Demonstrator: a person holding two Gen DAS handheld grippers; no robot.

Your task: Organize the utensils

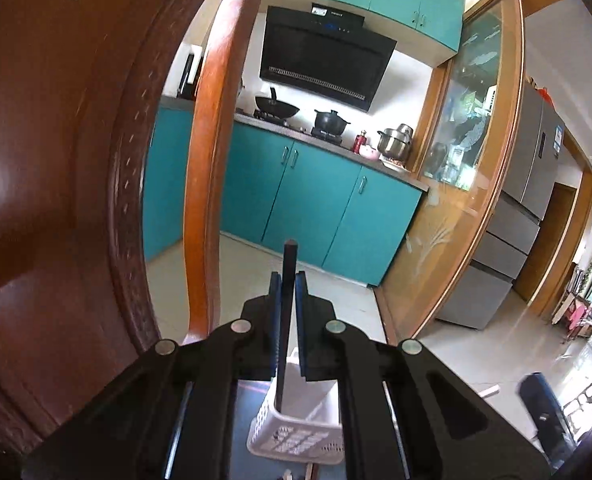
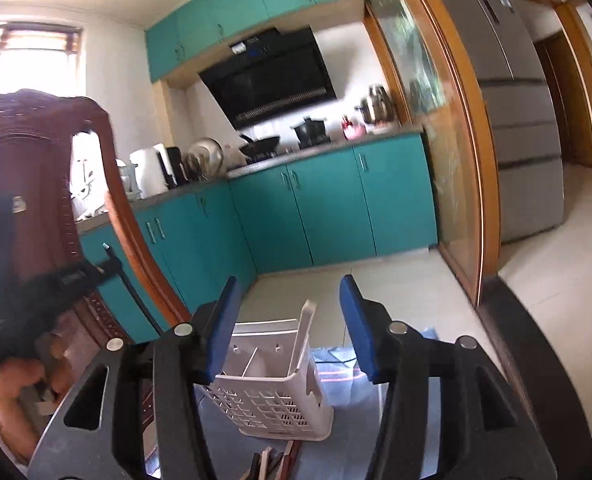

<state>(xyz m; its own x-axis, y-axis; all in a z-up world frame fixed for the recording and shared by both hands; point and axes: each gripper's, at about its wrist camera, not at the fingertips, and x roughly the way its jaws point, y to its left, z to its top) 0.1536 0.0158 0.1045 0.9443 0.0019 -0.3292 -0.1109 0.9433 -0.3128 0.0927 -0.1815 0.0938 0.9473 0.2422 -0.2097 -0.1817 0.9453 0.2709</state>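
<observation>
Left jaws: the left gripper (image 1: 288,292) is clamped on a thin dark chopstick (image 1: 287,320), blue pads pressed against it from either side.
Chopstick: it stands nearly upright between the pads, its top end poking out above the fingertips and its lower end reaching down into the white basket (image 1: 296,436) below the jaws.
Right jaws: the right gripper (image 2: 290,328) stands apart with nothing between its blue pads (image 2: 224,328).
White basket: a perforated plastic utensil holder (image 2: 272,396) sits just below and ahead of the right jaws, its tall back panel rising in the gap between them.
Under the jaws: the basket rests on a bluish cloth-covered surface (image 2: 375,400); a few more sticks (image 2: 272,462) lie nearer than the basket, at the bottom edge of the view.
Left of the right jaws: the left gripper (image 2: 110,264), blurred, held by a hand (image 2: 12,384) in front of a carved wooden chair back (image 2: 28,168).
Beyond the jaws: teal kitchen cabinets (image 1: 319,208), well apart.
</observation>
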